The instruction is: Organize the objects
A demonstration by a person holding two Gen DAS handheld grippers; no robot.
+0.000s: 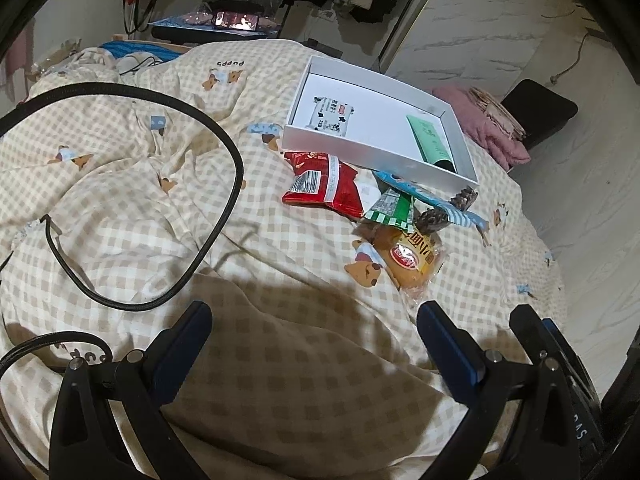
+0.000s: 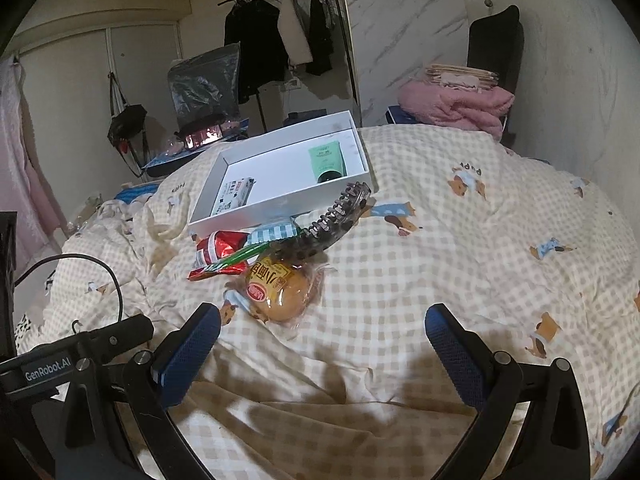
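Left wrist view has my left gripper (image 1: 314,330) spread wide with nothing between its blue-padded fingers (image 1: 188,344), hanging above the checked quilt (image 1: 132,200) with its little dog prints. Ahead of it sits a shallow white box (image 1: 384,152), open at the top, holding a white wipes packet (image 1: 330,116) at one end and a green tube (image 1: 430,140) along the opposite wall. Just in front of the box lies a small heap: a red snack bag (image 1: 324,184), a green-and-white striped packet (image 1: 390,210) overlapping a blue striped packet (image 1: 424,196), a dark hair claw (image 1: 452,208) partly under them, and nearest me a wrapped bun (image 1: 408,260) in clear plastic with a red label. A black cable (image 1: 224,152) loops over the quilt off to the left side of the picture.

From the right wrist view my right gripper (image 2: 322,332) is likewise spread wide and holds nothing; the bun (image 2: 280,292) lies just beyond its fingertips, closer to the left finger, not touched. Behind the bun the hair claw (image 2: 332,220) leans against the front wall of the box (image 2: 256,212). A pink blanket (image 2: 456,104) is bundled up past the far edge of the bed, near a dark chair (image 2: 496,52)
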